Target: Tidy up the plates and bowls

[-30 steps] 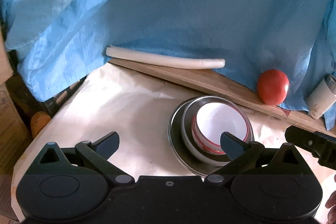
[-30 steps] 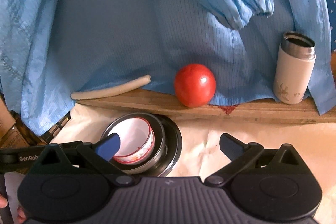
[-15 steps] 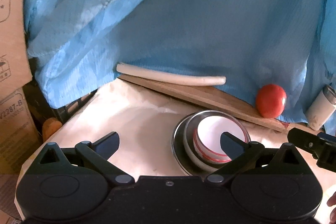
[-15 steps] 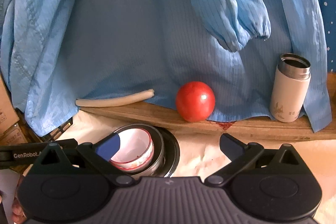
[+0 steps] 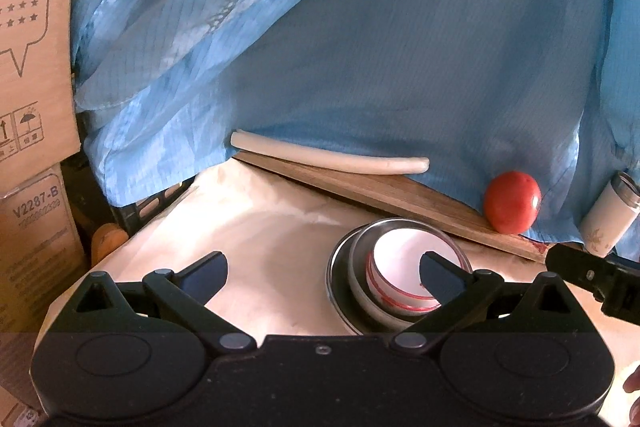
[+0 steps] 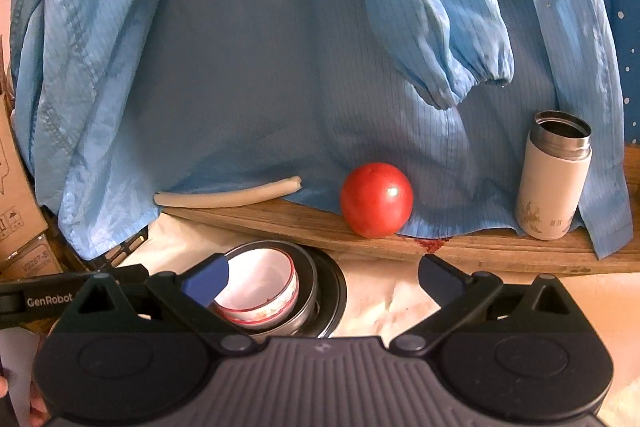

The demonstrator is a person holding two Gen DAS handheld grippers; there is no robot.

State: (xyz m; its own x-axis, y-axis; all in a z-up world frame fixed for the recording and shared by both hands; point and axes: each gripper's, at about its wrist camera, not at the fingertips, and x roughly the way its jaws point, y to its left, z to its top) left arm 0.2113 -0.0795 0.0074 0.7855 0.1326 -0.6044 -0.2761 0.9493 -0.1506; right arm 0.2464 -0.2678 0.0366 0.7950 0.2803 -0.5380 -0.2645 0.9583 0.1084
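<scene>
Over the last second both cameras have risen and drawn back from the stack, so more of the blue garment [image 6: 256, 75] and the cardboard boxes [image 5: 32, 75] at the left comes into view while the dishes stay put. The white bowl with the red rim [image 5: 408, 277] sits nested in a steel bowl [image 5: 362, 297], which sits on a dark plate [image 6: 334, 291] on the paper-covered tabletop [image 5: 256, 227]. That reads as a finished nesting, with both tools withdrawing rather than reaching. The left hand-held gripper [image 5: 322, 273] hangs with its jaws spread wide and nothing between them, its right finger merely overlapping the bowl in the view. The right hand-held gripper [image 6: 324, 275] is likewise spread and empty, the stack showing behind its left finger. Behind the dishes a wooden board [image 6: 304, 227] carries a pale tube [image 6: 228, 197], a red tomato [image 6: 376, 201] and an uncapped white flask [image 6: 554, 183], all well apart from the stack. No other plate or bowl is visible, and nothing blocks the stack from above.
</scene>
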